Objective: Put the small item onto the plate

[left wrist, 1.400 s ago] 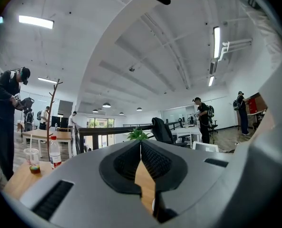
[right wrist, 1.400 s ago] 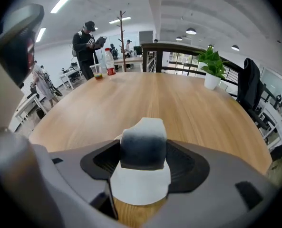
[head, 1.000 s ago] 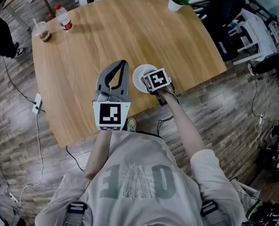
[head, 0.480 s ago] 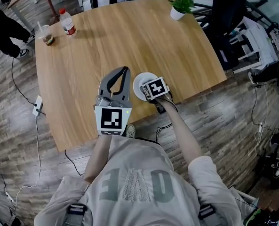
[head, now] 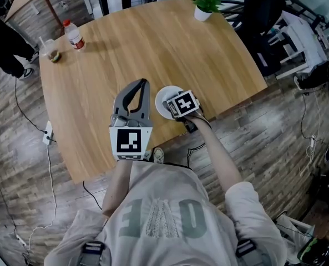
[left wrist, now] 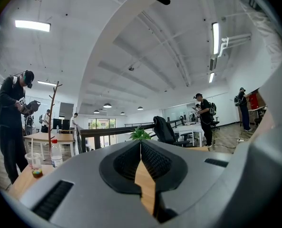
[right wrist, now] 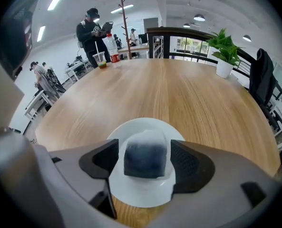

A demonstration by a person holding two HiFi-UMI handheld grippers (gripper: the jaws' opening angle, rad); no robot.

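The small item (right wrist: 146,161), a dark block in a cloudy white wrap, rests on the white plate (right wrist: 131,127) near the table's front edge. My right gripper (right wrist: 144,151) straddles it, open, with a thin gap showing on each side of the block. In the head view the plate (head: 162,95) is half hidden under the right gripper (head: 171,105) and its marker cube, so the item does not show there. My left gripper (head: 143,83) lies just left of the plate, shut and empty. In its own view the left gripper (left wrist: 141,144) has its tips together.
On the round wooden table (head: 153,37) a water bottle (head: 74,35) and a drink cup (head: 51,52) stand at the far left edge. A potted plant (head: 202,1) is at the far right edge. Office chairs and people stand beyond the table.
Both grippers stay nearly where they were beside and over the plate. Only the head view has shifted slightly.
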